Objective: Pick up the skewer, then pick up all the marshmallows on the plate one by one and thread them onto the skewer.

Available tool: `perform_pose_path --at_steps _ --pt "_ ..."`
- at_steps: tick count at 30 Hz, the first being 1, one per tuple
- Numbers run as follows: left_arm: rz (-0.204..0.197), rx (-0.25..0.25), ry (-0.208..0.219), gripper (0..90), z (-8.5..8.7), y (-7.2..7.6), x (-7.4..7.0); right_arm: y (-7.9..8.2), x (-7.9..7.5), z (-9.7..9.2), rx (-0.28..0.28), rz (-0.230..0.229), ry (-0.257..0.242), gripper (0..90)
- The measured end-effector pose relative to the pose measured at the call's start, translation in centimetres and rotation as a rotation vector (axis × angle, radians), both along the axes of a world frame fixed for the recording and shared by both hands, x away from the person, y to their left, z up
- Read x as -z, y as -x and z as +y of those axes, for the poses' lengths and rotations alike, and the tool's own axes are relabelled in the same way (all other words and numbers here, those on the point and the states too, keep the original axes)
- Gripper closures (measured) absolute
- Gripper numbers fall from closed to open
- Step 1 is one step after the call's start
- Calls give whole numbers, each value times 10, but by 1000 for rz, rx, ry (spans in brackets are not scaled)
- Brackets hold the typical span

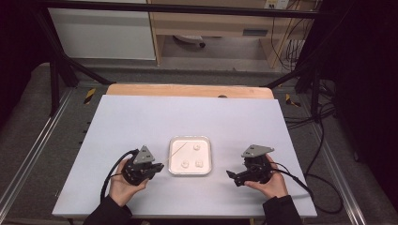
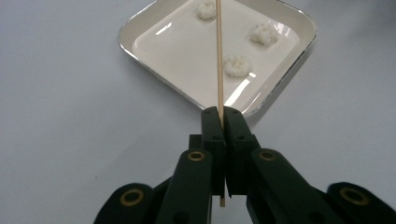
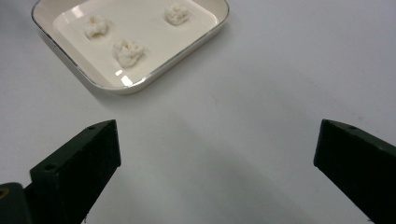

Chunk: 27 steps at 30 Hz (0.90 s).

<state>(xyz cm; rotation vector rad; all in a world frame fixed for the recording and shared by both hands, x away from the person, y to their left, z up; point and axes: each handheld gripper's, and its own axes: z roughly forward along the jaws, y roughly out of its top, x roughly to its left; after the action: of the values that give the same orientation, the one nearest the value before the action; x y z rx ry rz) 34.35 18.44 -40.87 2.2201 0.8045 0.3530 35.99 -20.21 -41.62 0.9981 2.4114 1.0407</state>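
So there's one square tray [image 1: 189, 140] with rounded corners, glossy white with a thin shiny rim, sitting mid-counter [image 1: 141, 117] on a smooth matte pale surface. Three small crumbly white lumps [image 2: 236, 65] sit in it, kinda like little rice clumps. The left gripper [image 1: 157, 168] has its jaws clenched on one thin wooden skewer [image 2: 218, 56], which sticks out over the tray. The right gripper [image 1: 231, 176] hovers beside the tray, jaws spread wide, nothing between them.
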Motion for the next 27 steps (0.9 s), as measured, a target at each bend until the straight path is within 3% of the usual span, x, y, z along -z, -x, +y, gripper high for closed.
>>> perform_pose_path --at_steps 11,17,27 --pt "-36 -46 46 883 19 12 7 -8 -6 17 11 11 -67 13" --pt "-26 -55 68 883 24 13 12 -16 -8 32 15 15 -107 13" --pt "-19 -68 96 883 27 16 18 -25 -5 66 -21 11 -103 61"
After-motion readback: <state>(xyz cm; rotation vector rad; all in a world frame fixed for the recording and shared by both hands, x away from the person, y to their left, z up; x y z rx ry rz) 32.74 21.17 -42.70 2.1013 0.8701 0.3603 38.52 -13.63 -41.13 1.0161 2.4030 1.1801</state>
